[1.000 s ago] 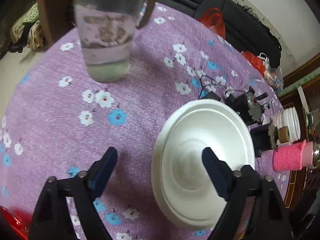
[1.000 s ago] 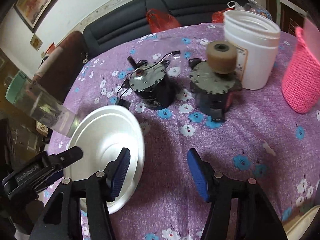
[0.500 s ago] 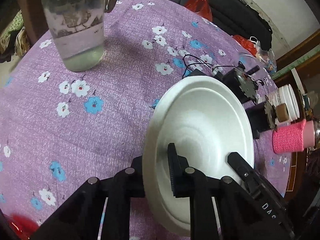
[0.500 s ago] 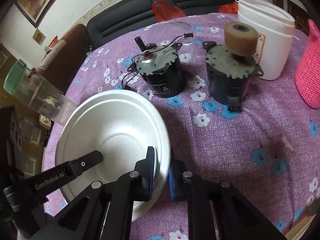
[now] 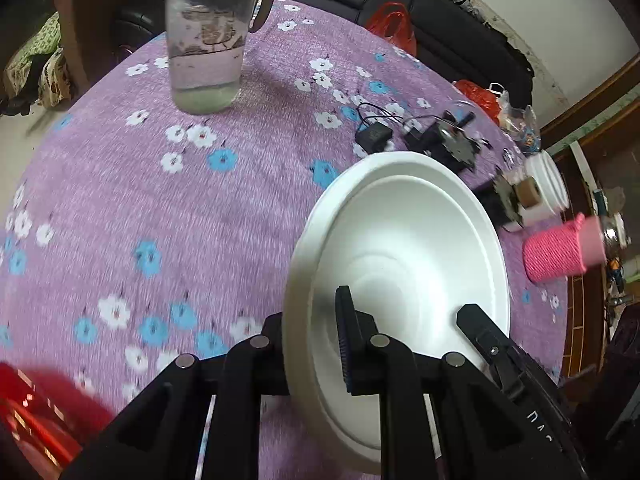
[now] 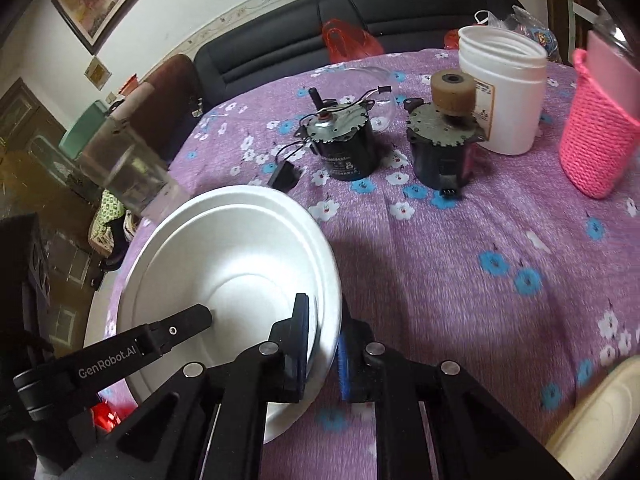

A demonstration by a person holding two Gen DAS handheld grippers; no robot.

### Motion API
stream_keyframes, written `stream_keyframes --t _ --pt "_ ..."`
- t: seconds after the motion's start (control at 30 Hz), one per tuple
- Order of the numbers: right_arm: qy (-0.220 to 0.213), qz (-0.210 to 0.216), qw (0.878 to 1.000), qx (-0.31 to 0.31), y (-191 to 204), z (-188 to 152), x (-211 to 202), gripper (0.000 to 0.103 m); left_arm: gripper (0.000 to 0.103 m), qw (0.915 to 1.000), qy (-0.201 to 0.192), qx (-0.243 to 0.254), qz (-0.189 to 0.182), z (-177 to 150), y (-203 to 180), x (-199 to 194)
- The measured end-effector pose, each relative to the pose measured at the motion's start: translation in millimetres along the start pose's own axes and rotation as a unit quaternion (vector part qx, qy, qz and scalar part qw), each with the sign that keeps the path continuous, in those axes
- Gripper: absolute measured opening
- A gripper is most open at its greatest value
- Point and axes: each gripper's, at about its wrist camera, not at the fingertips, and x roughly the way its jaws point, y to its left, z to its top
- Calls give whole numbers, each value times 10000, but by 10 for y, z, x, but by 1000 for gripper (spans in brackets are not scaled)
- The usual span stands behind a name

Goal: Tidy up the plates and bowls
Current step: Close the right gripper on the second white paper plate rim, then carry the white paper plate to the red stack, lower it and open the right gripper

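Surface: purple floral tablecloth [image 6: 460,248].
Bowl: white bowl [image 6: 240,264], near table edge, tilted.
Left gripper [image 5: 316,340]: clamped on bowl rim, one finger inside.
Right gripper [image 6: 324,348]: clamped on opposite rim.
Nearby: two motors [image 6: 344,148], white jar [image 6: 508,96], water glass [image 5: 208,40].

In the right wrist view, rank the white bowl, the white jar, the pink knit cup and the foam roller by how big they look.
1. White bowl, though nearest the camera.
2. Pink knit cup and white jar: alike, unranked.
3. Foam roller.
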Motion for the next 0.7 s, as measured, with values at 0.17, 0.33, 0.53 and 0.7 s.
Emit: stream_keyframes --t 0.17,0.33,0.53,0.7 --pt "-122 106 9999 -39 -42 -268 -242 13 15 9994 -195 266 35 -305 -81 -235" --pt "-356 210 9990 -152 -55 -645 -597 13 15 9974 -477 529 -51 -706 -138 -487" --pt "-611 225 9977 -210 -146 -1102 -984 13 15 9950 -685 664 -283 -1185 -158 -661" --pt "-718 169 9971 -191 -197 -1401 -1197 13 15 9927 -887 756 -304 -1537 -170 -818"
